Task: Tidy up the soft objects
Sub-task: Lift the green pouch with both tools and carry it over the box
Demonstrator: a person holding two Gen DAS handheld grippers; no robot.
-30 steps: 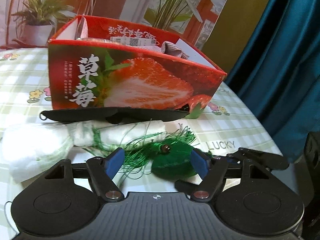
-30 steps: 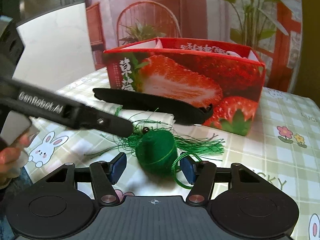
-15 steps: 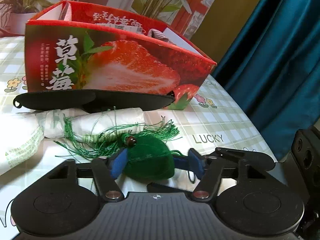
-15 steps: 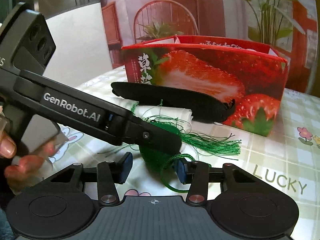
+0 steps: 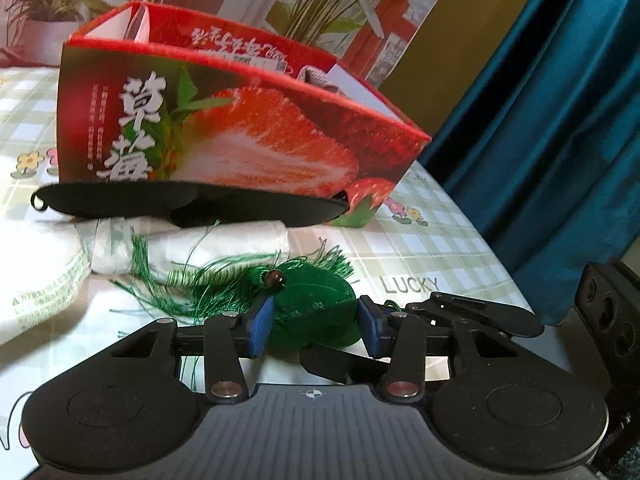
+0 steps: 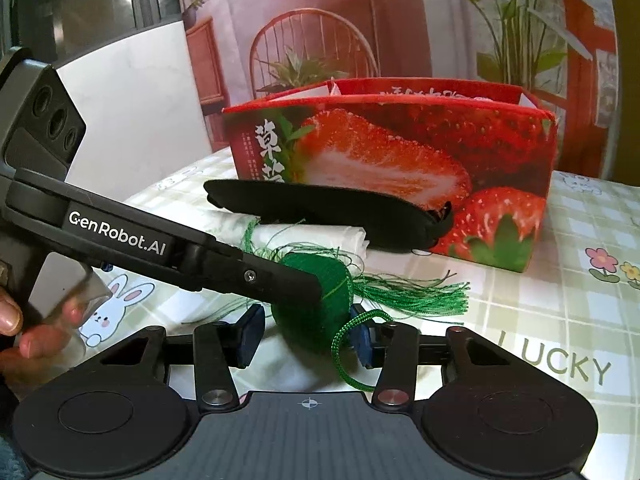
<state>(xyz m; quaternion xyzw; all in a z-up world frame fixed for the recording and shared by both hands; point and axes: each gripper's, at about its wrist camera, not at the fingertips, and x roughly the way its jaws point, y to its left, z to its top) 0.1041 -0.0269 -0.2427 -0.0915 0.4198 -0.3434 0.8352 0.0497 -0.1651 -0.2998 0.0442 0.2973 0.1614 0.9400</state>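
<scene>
The green tasselled sachet (image 5: 316, 308) sits on the checked table (image 5: 432, 248), in front of the strawberry box (image 5: 240, 136) — the likely home for the soft things, since its top is open and a bit of grey cloth shows inside. A black eye mask (image 5: 192, 204) leans along the box's front wall, and a folded white plastic bag (image 5: 120, 248) lies just before it, with the sachet's tassel threads trailing over the bag.

Both tools meet at the sachet, probably because it is small and squashy and rolls easily. The left claw (image 5: 316, 326) has just been closing; its blue pads now press the sachet's two sides and the padded body bulges between them, so I judge the grip made. The right claw (image 6: 306, 338) comes in from the other side, half open: the sachet sits between its fingers, the right-hand pad is against the sachet and its green cord loop (image 6: 348, 352), while the left-hand pad (image 6: 248, 334) stands just clear. It brackets the sachet without clamping it, which looks like steadying — not carrying.
</scene>
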